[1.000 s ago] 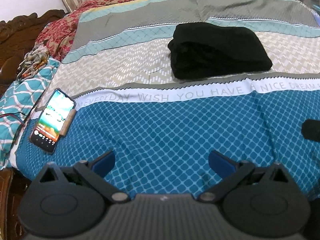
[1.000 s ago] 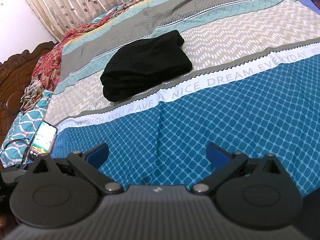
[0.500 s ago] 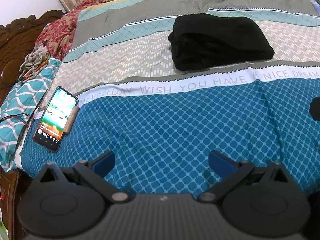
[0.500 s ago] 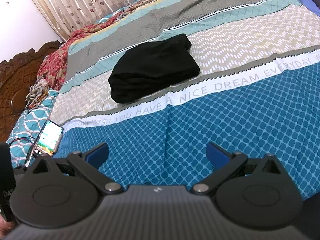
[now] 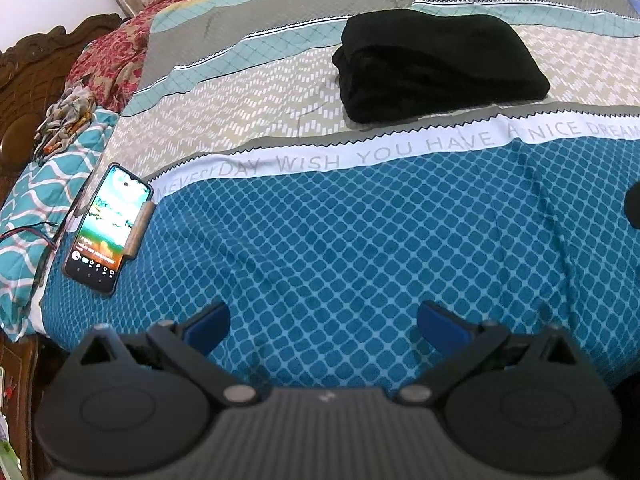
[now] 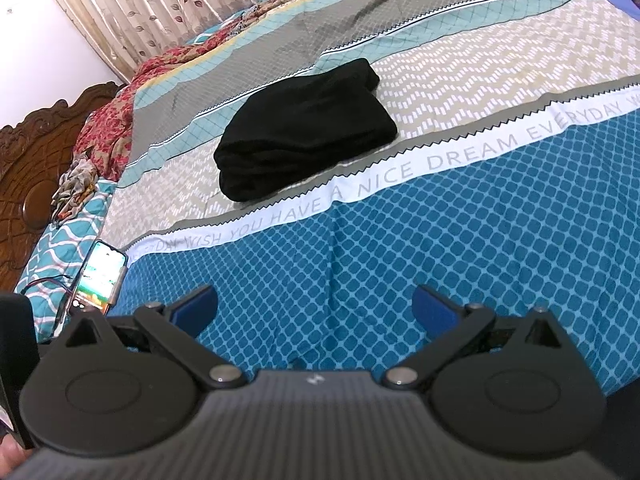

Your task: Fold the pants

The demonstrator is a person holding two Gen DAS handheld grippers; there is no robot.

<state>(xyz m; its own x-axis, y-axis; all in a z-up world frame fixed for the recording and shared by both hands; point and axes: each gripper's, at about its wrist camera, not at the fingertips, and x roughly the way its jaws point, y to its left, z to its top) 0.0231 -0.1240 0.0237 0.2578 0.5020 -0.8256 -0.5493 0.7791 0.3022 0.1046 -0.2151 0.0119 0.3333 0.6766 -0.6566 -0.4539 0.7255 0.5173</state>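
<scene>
Across most of both frames, bed: a wide bed under a patterned cover with blue diamonds, a white lettered stripe and beige zigzags.
Task stage: looks essentially finished; the pants lie as one thick, squared bundle, and nothing seems left except perhaps tidying an edge.
Pants: black pants, upper right of the left-wrist frame and upper middle of the right-wrist frame, resting on the beige band just above the lettered stripe.
Left tongs: left tongs, bottom centre, spread wide and empty above the blue area, well apart from the pants.
Right tongs: right tongs, bottom centre, likewise spread and holding nothing.
Headboard: carved wooden headboard, far left.
Pillow: teal wavy pillow, left edge.
Phone: lit phone, lower left, well clear of the pants.
Obstructions: none between tongs and pants.
</scene>
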